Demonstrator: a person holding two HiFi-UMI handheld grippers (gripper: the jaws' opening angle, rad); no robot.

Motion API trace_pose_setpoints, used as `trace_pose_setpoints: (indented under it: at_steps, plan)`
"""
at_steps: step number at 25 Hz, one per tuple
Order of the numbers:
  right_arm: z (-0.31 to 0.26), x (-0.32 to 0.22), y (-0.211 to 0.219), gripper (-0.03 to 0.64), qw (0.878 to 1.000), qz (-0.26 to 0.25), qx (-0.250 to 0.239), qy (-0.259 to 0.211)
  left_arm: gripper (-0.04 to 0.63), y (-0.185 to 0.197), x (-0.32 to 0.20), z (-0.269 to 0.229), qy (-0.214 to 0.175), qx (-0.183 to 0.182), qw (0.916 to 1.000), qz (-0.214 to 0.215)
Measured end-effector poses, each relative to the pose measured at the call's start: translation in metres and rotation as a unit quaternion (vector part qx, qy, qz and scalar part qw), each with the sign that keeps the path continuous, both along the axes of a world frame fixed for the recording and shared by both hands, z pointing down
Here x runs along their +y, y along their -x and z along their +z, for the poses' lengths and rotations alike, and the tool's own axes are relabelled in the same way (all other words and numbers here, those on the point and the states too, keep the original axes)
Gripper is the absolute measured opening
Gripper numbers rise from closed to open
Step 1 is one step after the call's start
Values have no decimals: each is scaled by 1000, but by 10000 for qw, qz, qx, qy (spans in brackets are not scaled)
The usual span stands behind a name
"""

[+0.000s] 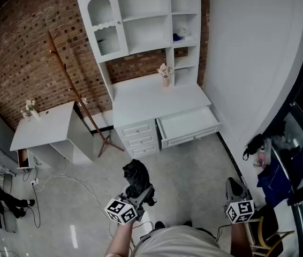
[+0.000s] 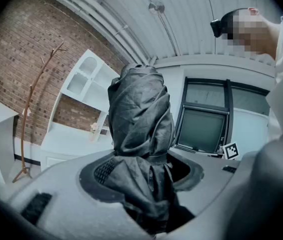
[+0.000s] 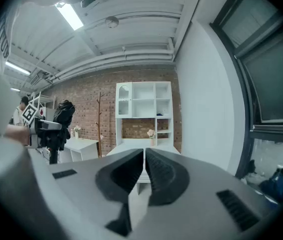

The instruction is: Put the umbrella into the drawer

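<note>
A folded black umbrella (image 1: 135,174) stands upright in my left gripper (image 1: 138,189), which is shut on its lower part. In the left gripper view the crumpled black fabric (image 2: 140,114) fills the middle, pinched between the jaws. The right gripper view catches the umbrella (image 3: 63,111) at the far left. The white desk's top right drawer (image 1: 191,135) is pulled out, and its inside looks bare. It lies well ahead of both grippers across the floor. My right gripper (image 1: 234,185) hangs at the lower right, its jaws (image 3: 145,166) shut with nothing between them.
The white desk (image 1: 157,98) carries a shelf hutch and a small flower vase (image 1: 165,75). A wooden coat rack (image 1: 79,98) leans left of it, beside a small white table (image 1: 44,127). A white wall runs along the right. Cables (image 1: 71,181) lie on the floor at the left.
</note>
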State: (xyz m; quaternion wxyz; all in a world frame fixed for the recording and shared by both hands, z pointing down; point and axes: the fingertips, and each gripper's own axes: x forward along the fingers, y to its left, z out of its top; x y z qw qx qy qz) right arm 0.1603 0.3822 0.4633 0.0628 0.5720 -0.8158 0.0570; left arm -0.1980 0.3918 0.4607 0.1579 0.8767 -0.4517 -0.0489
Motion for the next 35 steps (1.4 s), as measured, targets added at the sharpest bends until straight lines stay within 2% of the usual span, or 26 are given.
trace_pose_setpoints:
  at_steps: [16, 29, 35]
  plan:
    - [-1, -1, -7, 34, 10000, -33, 0, -11, 244, -10, 0, 1, 31, -1, 10000, 13]
    - [9, -8, -32, 35, 9998, -77, -66, 140, 244, -36, 2, 2, 73, -35, 9999, -66]
    - [11, -13, -42, 35, 9996, -249, -35, 123, 244, -52, -1, 9, 191, 259, 9994, -121]
